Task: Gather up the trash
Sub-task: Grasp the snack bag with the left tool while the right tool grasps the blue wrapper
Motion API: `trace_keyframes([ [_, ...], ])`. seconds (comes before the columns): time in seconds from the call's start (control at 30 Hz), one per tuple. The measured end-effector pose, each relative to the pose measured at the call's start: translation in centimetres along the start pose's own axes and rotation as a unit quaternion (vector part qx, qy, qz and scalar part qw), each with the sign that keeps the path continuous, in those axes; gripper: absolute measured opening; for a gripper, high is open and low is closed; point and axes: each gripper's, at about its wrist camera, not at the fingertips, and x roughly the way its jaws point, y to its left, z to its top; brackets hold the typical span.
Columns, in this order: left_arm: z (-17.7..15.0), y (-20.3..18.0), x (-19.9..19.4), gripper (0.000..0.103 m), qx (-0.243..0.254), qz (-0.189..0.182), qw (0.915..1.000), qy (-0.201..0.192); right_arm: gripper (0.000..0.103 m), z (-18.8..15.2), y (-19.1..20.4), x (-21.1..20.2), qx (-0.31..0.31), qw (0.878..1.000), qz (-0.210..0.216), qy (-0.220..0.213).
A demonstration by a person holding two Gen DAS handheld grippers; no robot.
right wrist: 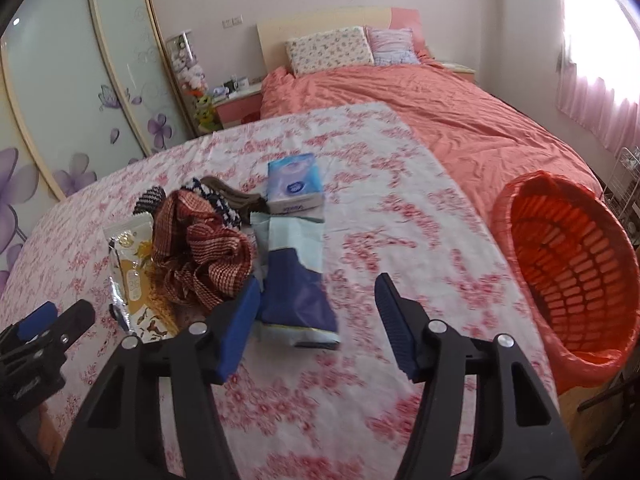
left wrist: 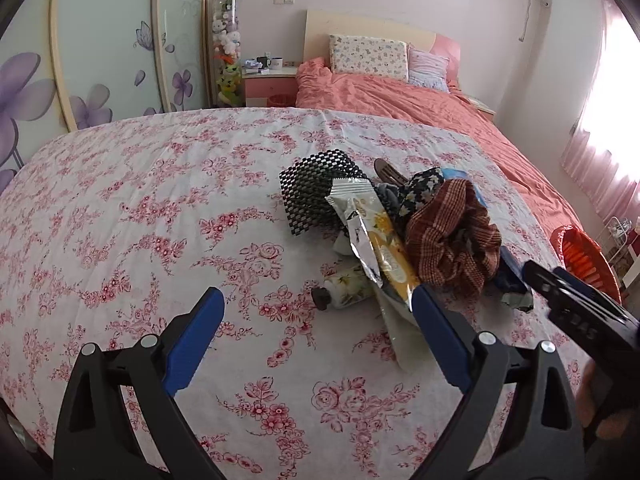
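Note:
A heap of items lies on the flowered sheet [left wrist: 160,208]. It holds a yellow-and-silver snack wrapper [left wrist: 380,248] [right wrist: 136,280], a small flowered tube [left wrist: 346,290], a brown checked cloth [left wrist: 452,240] [right wrist: 200,248], a black mesh piece [left wrist: 312,192] and a dark blue wrapper [right wrist: 296,300]. My left gripper [left wrist: 318,304] is open just in front of the tube, its right finger against the snack wrapper's lower end. My right gripper [right wrist: 318,286] [left wrist: 548,274] is open above the sheet. The blue wrapper lies by its left finger, not pinched.
An orange basket [right wrist: 568,264] lined with a red bag stands off the bed's right edge. A blue tissue pack [right wrist: 294,188] lies behind the heap. Farther back come a salmon quilt [right wrist: 420,112] and pillows. Flowered wardrobe doors [left wrist: 100,60] stand on the left.

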Motion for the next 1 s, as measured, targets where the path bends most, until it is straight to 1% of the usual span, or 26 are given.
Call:
trace_keyframes([
  [0.1, -0.7, 0.3, 0.2, 0.094, 0.0, -0.01, 0.9999, 0.008, 0.054, -0.1, 0.5, 1.9, -0.004, 1.0, -0.008, 0.026],
  [0.17, -1.1, 0.1, 0.5, 0.094, 0.001, -0.019, 0.9997, 0.015, 0.047, -0.3, 0.6, 2.9, -0.004, 0.999, -0.006, 0.041],
  [0.2, -1.2, -0.1, 0.6, 0.094, 0.001, -0.023, 0.9996, 0.017, 0.047, -0.4, 0.8, 2.9, -0.008, 0.999, -0.007, 0.033],
  [0.27, -1.5, -0.5, 0.7, 0.094, 0.003, -0.032, 0.9993, 0.018, 0.034, -0.6, 1.0, 2.8, -0.022, 0.999, -0.016, 0.03],
  [0.3, -1.7, -0.8, 0.8, 0.094, 0.005, -0.034, 0.9992, 0.019, 0.031, -0.7, 0.7, 2.8, -0.022, 0.999, -0.017, 0.029],
  [0.33, -1.8, -1.0, 0.8, 0.094, 0.006, -0.035, 0.9992, 0.019, 0.022, -0.7, 0.4, 2.6, -0.017, 0.999, -0.015, 0.029],
  [0.4, -1.8, -1.6, 1.0, 0.094, 0.007, -0.04, 0.999, 0.02, 0.019, -0.7, -0.5, 2.4, -0.002, 0.999, -0.021, 0.027],
  [0.47, -1.9, -1.9, 1.2, 0.093, 0.008, -0.04, 0.999, 0.02, 0.018, -0.8, -1.8, 1.9, 0.017, 0.999, -0.032, 0.02],
  [0.63, -1.8, -3.0, 2.1, 0.08, 0.003, -0.03, 0.9991, 0.028, 0.017, -0.9, -3.9, 1.3, 0.04, 0.998, -0.041, 0.016],
  [0.77, -1.9, -3.7, 2.9, 0.066, 0.002, -0.01, 0.9991, 0.04, 0.018, -1.2, -4.5, 1.3, 0.045, 0.998, -0.041, 0.02],
  [0.8, -2.0, -3.9, 3.1, 0.06, 0.0, -0.007, 0.9989, 0.046, 0.018, -1.3, -4.6, 1.3, 0.045, 0.998, -0.041, 0.022],
  [0.87, -2.2, -4.2, 3.4, 0.057, -0.003, -0.006, 0.9985, 0.054, 0.018, -1.4, -4.5, 1.4, 0.043, 0.998, -0.04, 0.024],
  [0.93, -2.2, -4.6, 3.6, 0.056, -0.002, -0.001, 0.9985, 0.054, 0.018, -1.6, -4.5, 1.3, 0.039, 0.998, -0.042, 0.022],
  [0.97, -2.2, -4.8, 3.7, 0.052, 0.002, 0.002, 0.9986, 0.053, 0.018, -1.6, -4.3, 1.4, 0.038, 0.998, -0.042, 0.022],
  [1.0, -2.1, -4.9, 3.8, 0.044, 0.005, 0.003, 0.9986, 0.053, 0.018, -1.6, -4.3, 1.4, 0.038, 0.998, -0.041, 0.022],
])
